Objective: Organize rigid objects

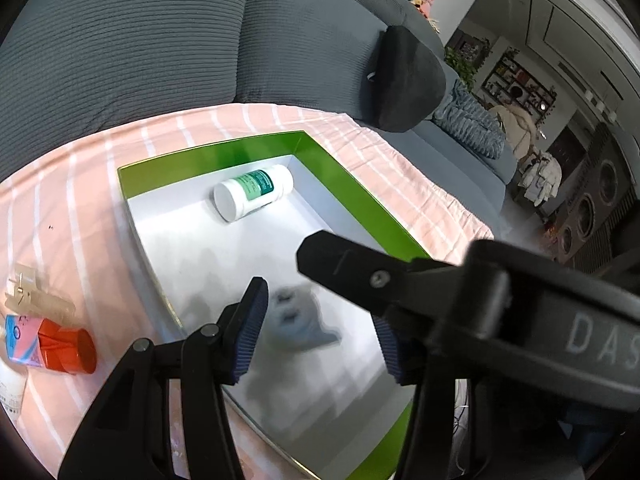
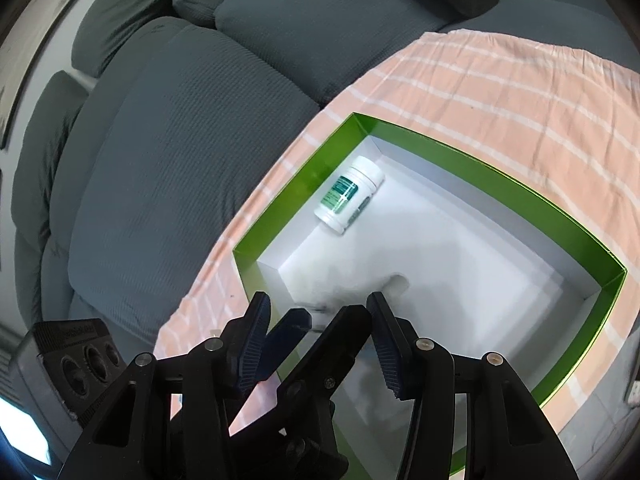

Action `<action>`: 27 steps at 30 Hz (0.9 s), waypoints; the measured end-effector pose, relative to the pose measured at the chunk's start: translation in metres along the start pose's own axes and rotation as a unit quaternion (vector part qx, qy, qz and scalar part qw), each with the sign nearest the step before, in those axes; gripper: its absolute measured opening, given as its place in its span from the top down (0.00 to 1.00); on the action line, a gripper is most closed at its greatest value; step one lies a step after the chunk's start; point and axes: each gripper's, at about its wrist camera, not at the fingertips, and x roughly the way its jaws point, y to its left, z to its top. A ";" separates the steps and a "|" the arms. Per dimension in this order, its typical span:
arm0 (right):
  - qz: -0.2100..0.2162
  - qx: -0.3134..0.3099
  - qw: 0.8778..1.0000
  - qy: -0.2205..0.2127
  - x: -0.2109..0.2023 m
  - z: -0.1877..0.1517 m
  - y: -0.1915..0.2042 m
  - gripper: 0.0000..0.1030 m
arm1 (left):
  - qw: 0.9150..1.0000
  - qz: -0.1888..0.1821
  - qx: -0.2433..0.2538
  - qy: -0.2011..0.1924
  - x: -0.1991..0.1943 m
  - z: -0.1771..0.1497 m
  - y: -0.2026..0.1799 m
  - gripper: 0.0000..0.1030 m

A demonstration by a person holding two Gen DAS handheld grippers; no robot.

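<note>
A green-walled box [image 1: 352, 196] is set on a pink striped cloth [image 1: 80, 208] before a grey sofa [image 1: 160, 40]. One white bottle [image 1: 253, 193] is already lodged in the box, near a far corner. It lies on its side, its long axis flat on the white floor and slanted to the box walls; which end carries the cap cannot be told with certainty.

A blurred grey-blue figure [image 1: 298, 322] is seen in the left wrist view between the fingers of the left gripper [image 1: 320, 328], over the box floor. The jaws are spread wider than the figure, and no grip on it is shown; it appears to be just released or dropping. Its pose is too smeared to be read.

The right gripper [image 2: 320, 340] is held over the box's near edge with its jaws apart and nothing between them.

Outside the box, on the cloth, an orange-capped item [image 1: 52, 346] and a translucent clip [image 1: 36, 296] are left, so the sorting is judged partly done, with at least these two still to be boxed.
</note>
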 end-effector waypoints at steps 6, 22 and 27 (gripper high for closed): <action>-0.020 -0.019 0.999 -0.032 -0.014 -0.002 0.011 0.47 | 0.999 0.022 0.009 -0.025 -0.027 -0.002 0.003 0.36; 0.004 -0.083 0.996 -0.030 -0.027 -0.021 0.051 0.36 | 0.989 0.107 -0.058 -0.084 -0.125 -0.026 0.068 0.26; -0.002 -0.114 0.993 -0.006 -0.018 -0.033 0.072 0.36 | 0.981 0.146 -0.097 -0.085 -0.148 -0.046 0.101 0.23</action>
